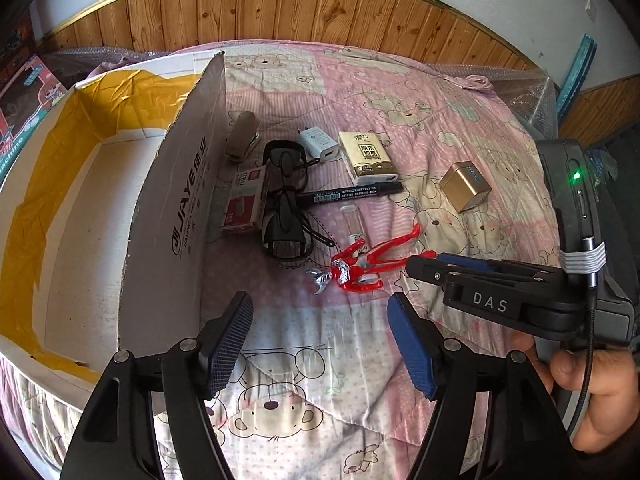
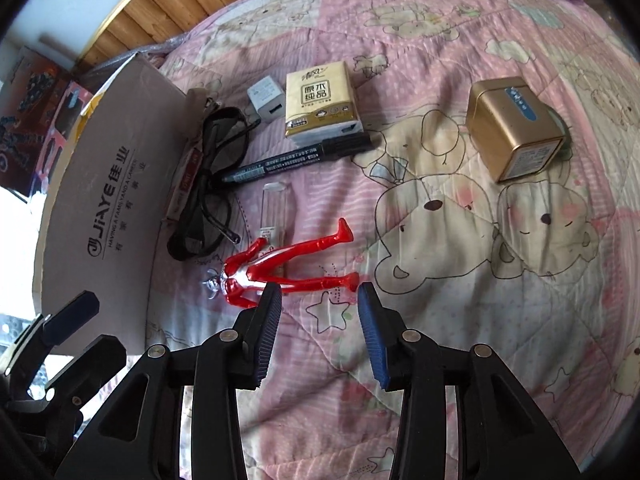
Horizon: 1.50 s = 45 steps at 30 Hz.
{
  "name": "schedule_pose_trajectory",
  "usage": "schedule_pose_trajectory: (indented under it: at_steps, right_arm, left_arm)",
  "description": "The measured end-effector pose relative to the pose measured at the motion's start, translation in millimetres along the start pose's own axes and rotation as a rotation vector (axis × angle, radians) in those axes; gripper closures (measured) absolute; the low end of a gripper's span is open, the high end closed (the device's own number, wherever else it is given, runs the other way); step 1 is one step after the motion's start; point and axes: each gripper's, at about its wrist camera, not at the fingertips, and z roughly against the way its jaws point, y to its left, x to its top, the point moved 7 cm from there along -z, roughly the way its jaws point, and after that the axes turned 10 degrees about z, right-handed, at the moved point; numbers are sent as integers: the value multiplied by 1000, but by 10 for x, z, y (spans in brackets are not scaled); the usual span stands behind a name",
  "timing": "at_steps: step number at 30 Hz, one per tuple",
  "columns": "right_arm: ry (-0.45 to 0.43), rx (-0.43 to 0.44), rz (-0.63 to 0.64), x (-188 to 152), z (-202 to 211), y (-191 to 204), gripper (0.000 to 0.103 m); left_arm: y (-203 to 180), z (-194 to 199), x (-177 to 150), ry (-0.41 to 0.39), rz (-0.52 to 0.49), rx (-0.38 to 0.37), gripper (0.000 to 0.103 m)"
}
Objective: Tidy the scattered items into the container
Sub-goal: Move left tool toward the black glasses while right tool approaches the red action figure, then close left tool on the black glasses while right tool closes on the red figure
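A red toy figure (image 1: 360, 264) (image 2: 280, 264) lies on the pink quilt. My right gripper (image 2: 319, 296) (image 1: 424, 264) is open, its fingertips just short of the figure's legs. My left gripper (image 1: 320, 308) (image 2: 94, 326) hangs open and empty over the quilt, close to the open cardboard box (image 1: 80, 200), whose raised flap (image 1: 180, 200) (image 2: 112, 184) faces the items. Behind the figure lie black glasses (image 1: 284, 200) (image 2: 212, 184), a black marker (image 1: 352, 192) (image 2: 300, 154), a clear tube (image 1: 354, 220) (image 2: 276, 208), a tissue pack (image 1: 366, 156) (image 2: 320, 100), a white charger (image 1: 318, 142) (image 2: 266, 98) and a gold tin (image 1: 466, 186) (image 2: 516, 128).
A red-and-white small box (image 1: 244, 200) and a brown clip (image 1: 240, 136) rest against the flap. A wood-panelled wall (image 1: 320, 8) runs behind the bed. A hand (image 1: 600, 392) holds the right gripper's handle. Bare quilt (image 2: 480, 320) stretches to the right.
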Motion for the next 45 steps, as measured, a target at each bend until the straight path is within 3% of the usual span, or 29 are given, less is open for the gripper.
schedule_pose_trajectory:
  at_steps: [2,3,4,5,7,10,14,15,16,18,20,21,22,26,27,28,31,32,33,34,35,36,37,38,40,43,44,45]
  right_arm:
    - [24,21,14,53,-114,10,61]
    - [48,24,14,59,-183,-7,68]
    - [71,27,5,62,-241,-47,93]
    - [84,0,6,63,-264,-110,103]
    - [93,-17,-10,62,-227,-240,103]
    - [109,-120,-24,8,-78,-472,103]
    - [78,35,-130,43,87,-380,83]
    - [78,101,-145,69,57,-260,58]
    - [93,160,-158,80,-22,-129,48]
    - [132,191,-152,74,-231,101,49]
    - [113,163,-122,113,-360,196,49]
    - [86,129,-85,157,-338,211,65]
    - [87,118,-54,180,-324,209,66]
    - [60,36,-75,204,-110,-201,69]
    - [56,29,-94,205,-39,-337,72]
    - [55,9,-102,196,21,-461,83]
    - [69,-74,-87,80,159,-815,84]
    - [79,-77,-97,34,186,-902,84]
    - [83,-63,-117,-55,249,-991,84]
    - [79,-42,-144,-107,295,-1026,84]
    - [76,-24,-166,-144,340,-1026,80]
    - [70,1,-183,-172,383,-989,67]
    - [63,31,-200,-193,398,-921,57]
    - [62,49,-218,-194,380,-838,55]
    - [74,69,-213,-182,277,-652,53]
    - [86,25,-177,-126,15,-447,52]
    - [58,-8,-159,-102,21,-434,55]
    - [55,-33,-140,-96,31,-425,58]
  left_arm:
    - [-9,-14,53,6,18,-1,32]
    - [-16,-20,83,8,27,-1,32]
    - [-22,-31,116,11,32,1,32]
    - [-28,-44,148,13,36,7,32]
    - [-40,-60,219,15,38,21,32]
    - [-46,-65,332,17,41,41,32]
    - [-54,-96,560,13,58,51,32]
    - [-57,-116,624,12,58,60,32]
    - [-60,-132,685,9,60,69,32]
    - [-56,-143,789,8,70,71,32]
    - [-48,-166,857,8,66,75,32]
    - [-38,-197,873,14,66,80,32]
    - [-27,-245,881,25,70,81,32]
    - [-20,-501,814,77,84,76,32]
    - [-29,-568,783,91,85,69,32]
    - [-36,-638,753,102,83,69,32]
    - [8,-858,679,136,88,96,33]
    - [46,-936,657,151,110,100,42]
    - [83,-1014,629,172,139,91,58]
    - [114,-1055,617,174,158,91,61]
    - [111,-1056,622,167,155,85,70]
    - [79,-1051,607,183,150,56,81]
    - [48,-1030,582,204,156,16,82]
    - [29,-992,565,211,160,-11,82]
    - [43,-931,548,198,158,4,82]
    - [102,-952,577,188,220,14,67]
    - [103,-982,598,186,239,14,57]
    - [99,-1017,623,179,257,13,54]
